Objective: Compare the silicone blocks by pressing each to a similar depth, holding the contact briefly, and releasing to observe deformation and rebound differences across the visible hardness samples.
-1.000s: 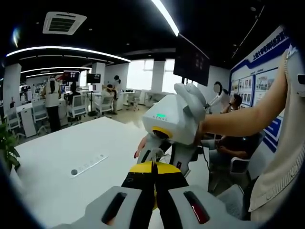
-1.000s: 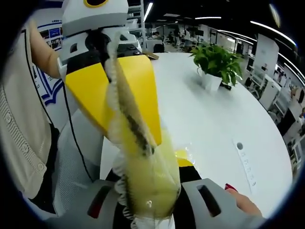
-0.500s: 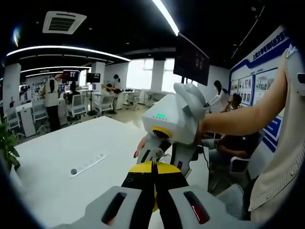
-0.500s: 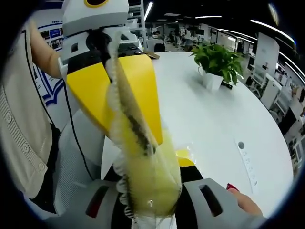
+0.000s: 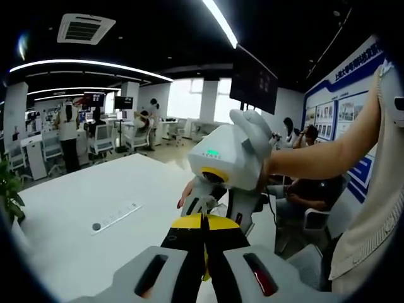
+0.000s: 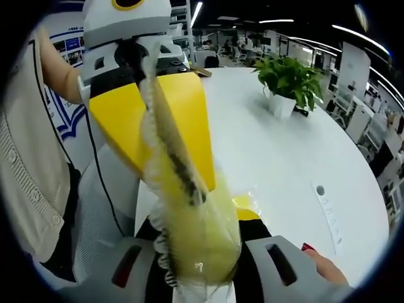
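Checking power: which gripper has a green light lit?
The right gripper, seen in the left gripper view: a green light glows on its white housing.

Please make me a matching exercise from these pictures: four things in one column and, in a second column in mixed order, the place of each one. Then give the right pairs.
Things
1. potted plant
2. clear bag
3. socket strip
4. air vent

Places
A. set in the ceiling
B. sunk flush into the white table
C. standing on top of the white table
D. held up off the table, pinched by the left claw and the right claw

Right pairs: 1-C, 2-D, 3-B, 4-A
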